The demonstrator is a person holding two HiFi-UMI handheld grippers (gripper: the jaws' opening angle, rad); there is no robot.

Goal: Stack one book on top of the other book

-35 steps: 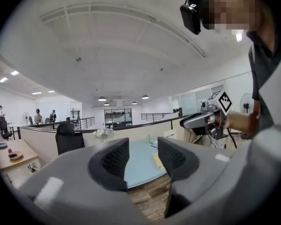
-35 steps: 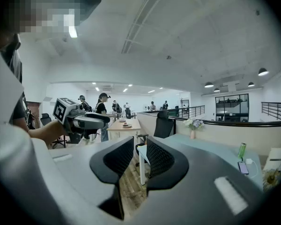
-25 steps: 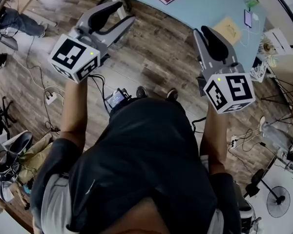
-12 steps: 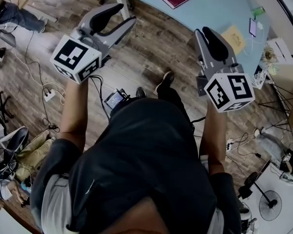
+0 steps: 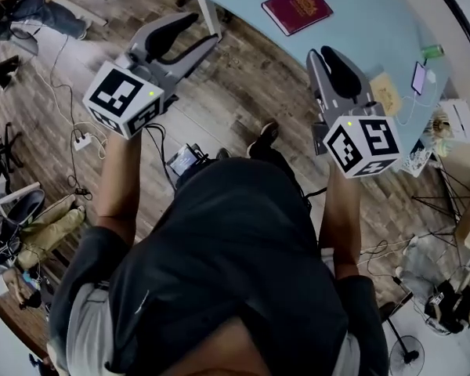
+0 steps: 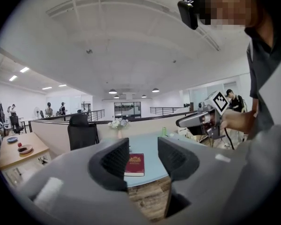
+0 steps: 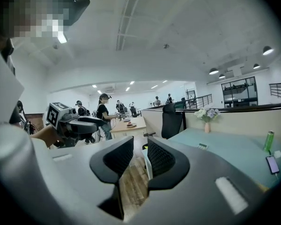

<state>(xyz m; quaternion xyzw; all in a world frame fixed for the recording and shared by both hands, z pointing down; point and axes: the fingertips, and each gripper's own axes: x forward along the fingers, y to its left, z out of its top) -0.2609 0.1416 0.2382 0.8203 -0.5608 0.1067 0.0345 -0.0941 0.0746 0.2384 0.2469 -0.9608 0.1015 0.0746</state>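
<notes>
Up on the pale blue worktop [image 5: 360, 14], near its front edge, lies a dark red book [image 5: 298, 8], flat, cover up, with a gold emblem on it. Nothing is touching it. Both tongs are held out over the wooden floor [image 5: 243, 92], well short of the worktop.

Left tongs [image 5: 197, 31] are wide open with nothing between them. In the left gripper view, the red book [image 6: 135, 164] shows through the gap in the tongs [image 6: 143, 161], way off on the worktop [image 6: 150, 146].

Right tongs [image 5: 323, 53] are open too, just a narrower gap. In the right gripper view there's only floor and a white worktop leg between the tongs [image 7: 139, 156], so they're empty.

Other bits on the worktop, off to the right: a green can [image 5: 432, 51], a phone [image 5: 417, 77] and a yellowish paper thing [image 5: 386, 92]. A vase of flowers [image 7: 206, 115] stands at the far side, with a black office chair [image 7: 172, 121] beside it.
</notes>
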